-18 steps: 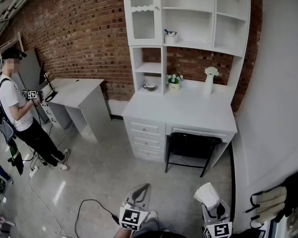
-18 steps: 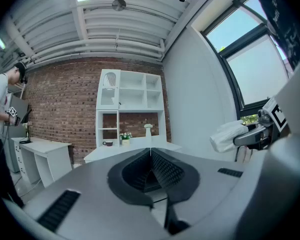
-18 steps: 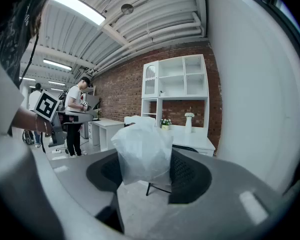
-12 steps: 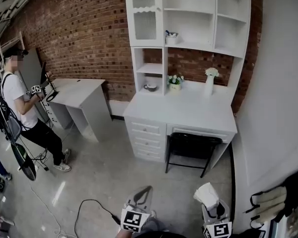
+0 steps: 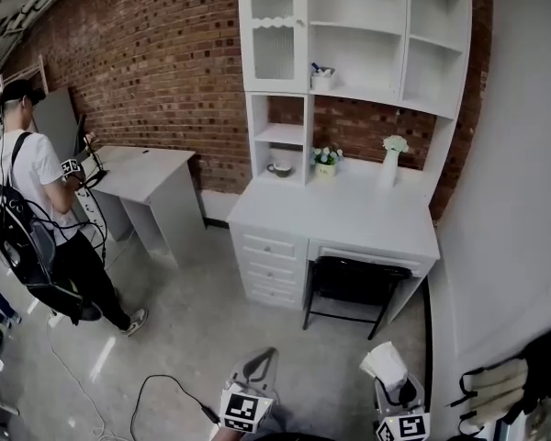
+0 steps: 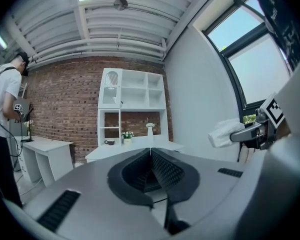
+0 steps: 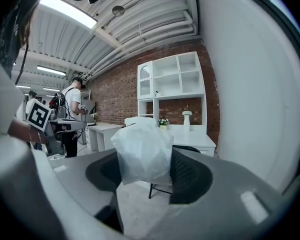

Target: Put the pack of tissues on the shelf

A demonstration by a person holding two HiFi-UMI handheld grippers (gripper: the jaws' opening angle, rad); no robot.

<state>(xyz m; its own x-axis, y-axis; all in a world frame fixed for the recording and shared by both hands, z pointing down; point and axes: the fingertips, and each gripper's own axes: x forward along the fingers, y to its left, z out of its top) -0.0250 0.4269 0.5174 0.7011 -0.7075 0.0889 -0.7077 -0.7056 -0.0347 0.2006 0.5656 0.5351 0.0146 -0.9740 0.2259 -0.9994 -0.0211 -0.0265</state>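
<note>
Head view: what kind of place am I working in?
Likely a mock study set up in a lab or workshop: white desk with shelf hutch against a red brick wall, on a bare grey concrete floor.

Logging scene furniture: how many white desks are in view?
2: a small desk by the brick wall at left; the large desk under the shelf unit. More may be hidden.

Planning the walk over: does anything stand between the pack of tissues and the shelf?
Bare floor lies ahead of the pack of tissues. The shelf rises from the back of the white desk, whose top and tucked-in black chair sit in front; reach over them.
</note>
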